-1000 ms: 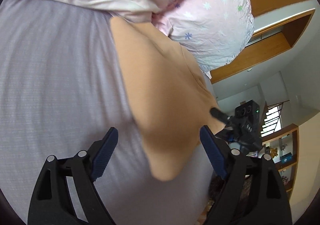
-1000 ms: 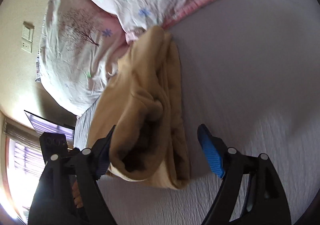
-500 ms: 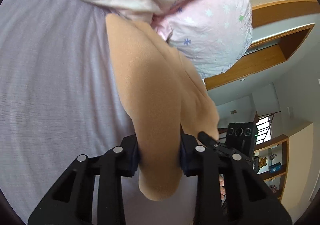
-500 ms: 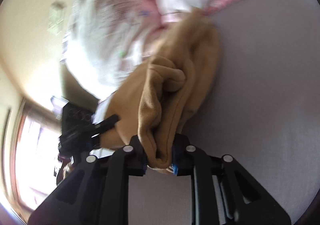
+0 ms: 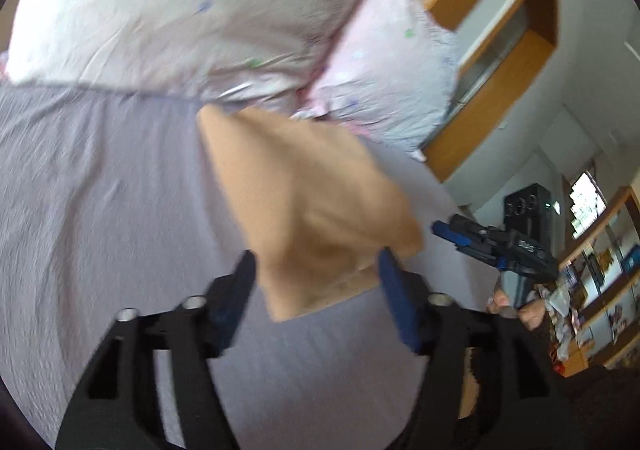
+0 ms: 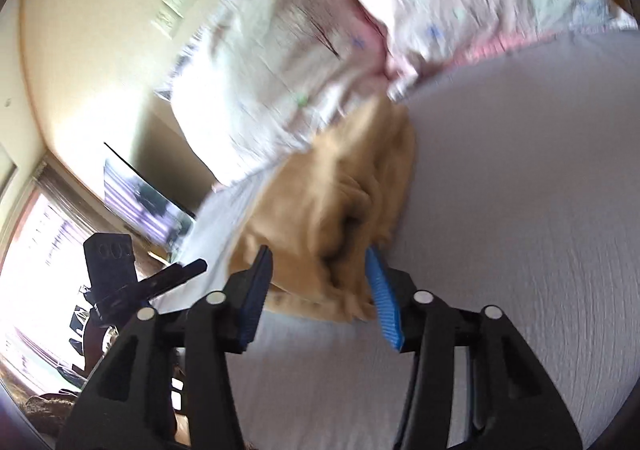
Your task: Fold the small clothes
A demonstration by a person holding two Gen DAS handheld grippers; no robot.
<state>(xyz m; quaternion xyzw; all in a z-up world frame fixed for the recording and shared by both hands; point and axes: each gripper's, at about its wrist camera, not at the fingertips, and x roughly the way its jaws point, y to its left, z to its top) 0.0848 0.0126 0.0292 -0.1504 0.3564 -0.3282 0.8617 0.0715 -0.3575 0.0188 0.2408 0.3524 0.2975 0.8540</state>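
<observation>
Left wrist view first: the left gripper [image 5: 316, 270] sits with its jaws spread wide, and the near end of the tan garment [image 5: 304, 194] lies in the gap between the blue pads [image 5: 394, 290]. Nothing is pinched, the cloth just rests on the lavender bedsheet [image 5: 100, 210] with space on either side. Using the floral pillows [image 5: 192, 18] as the landmark, the garment runs from right under their lower edge down toward the camera, far end tucked against them. Probably it's laid lengthwise like that so each tool can take one end. Off to the side away from the pillows, past the garment's corner, the right gripper [image 5: 452, 232] pokes in, fingers close together as far as this blurry shot shows, not touching the cloth.

Right wrist view: the right gripper [image 6: 318, 278] is clearly parted here too, jaws straddling the bunched, thick end of the tan garment [image 6: 340, 194]. The cloth looks doubled over on itself, a lumpy roll, with its far end touching the floral pillows [image 6: 340, 30]. On the window side of that pile the left gripper [image 6: 176, 274] hangs apart from the fabric.

Guess: both tools have the garment lined up but neither has it held, so the fold looks partway done, and the lumpy end may want smoothing
</observation>
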